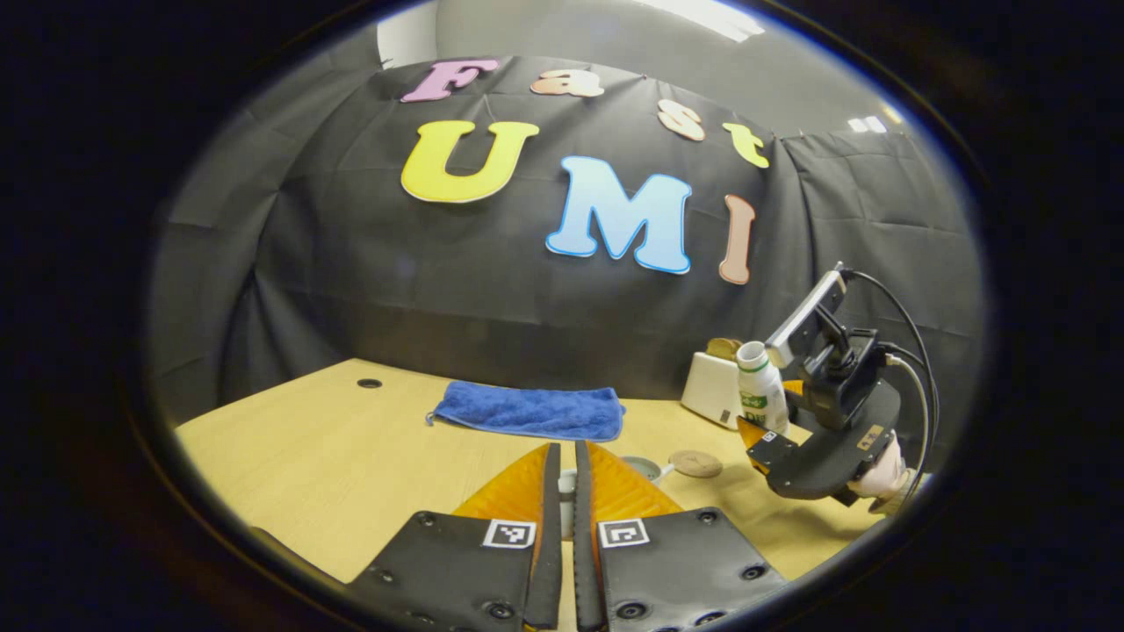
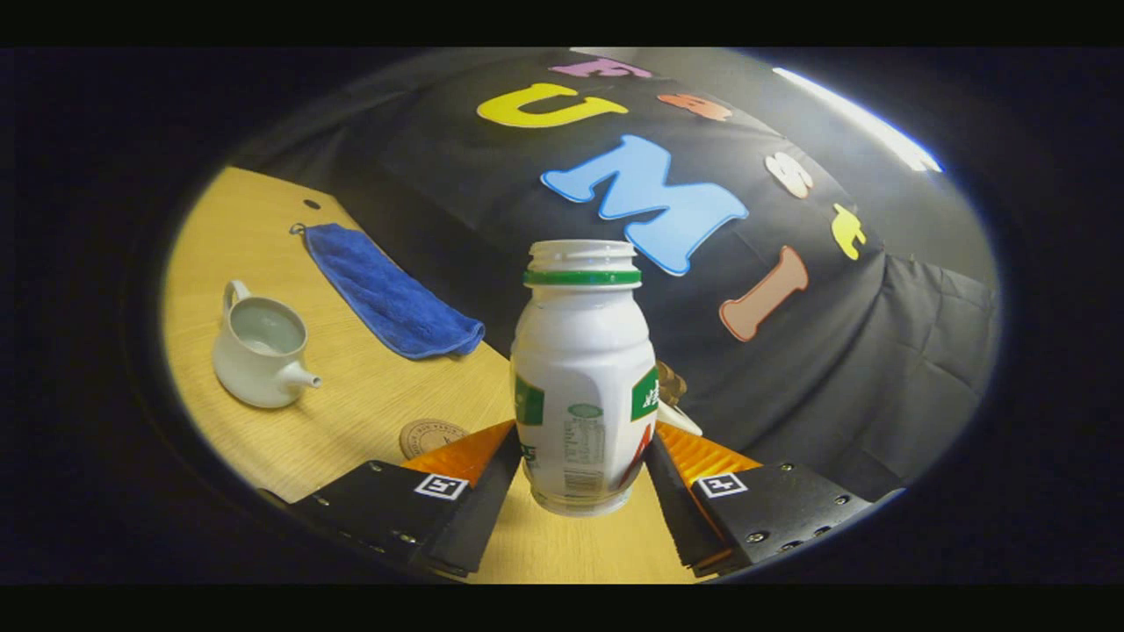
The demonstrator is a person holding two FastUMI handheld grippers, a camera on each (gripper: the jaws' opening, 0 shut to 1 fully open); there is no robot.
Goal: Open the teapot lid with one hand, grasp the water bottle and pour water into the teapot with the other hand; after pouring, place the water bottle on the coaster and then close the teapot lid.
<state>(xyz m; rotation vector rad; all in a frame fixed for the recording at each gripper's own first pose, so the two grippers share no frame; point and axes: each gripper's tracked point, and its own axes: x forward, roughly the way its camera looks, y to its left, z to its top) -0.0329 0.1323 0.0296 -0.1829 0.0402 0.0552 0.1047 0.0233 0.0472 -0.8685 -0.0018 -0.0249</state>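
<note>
Recording booth, black cloth wall [image 1: 351,263], wooden table [image 1: 307,456]

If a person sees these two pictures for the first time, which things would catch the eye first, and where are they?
First comes the white water bottle with a green neck ring, uncapped, gripped between the right tongs in the middle of the right gripper view. To its left, the white teapot stands open on the wooden table, with the blue towel behind it. A round coaster lies near the tongs.

Left gripper [image 1: 566,491]: dark screwed plates, square coded tags; right gripper [image 2: 584,478] alike, black cables trailing
</note>
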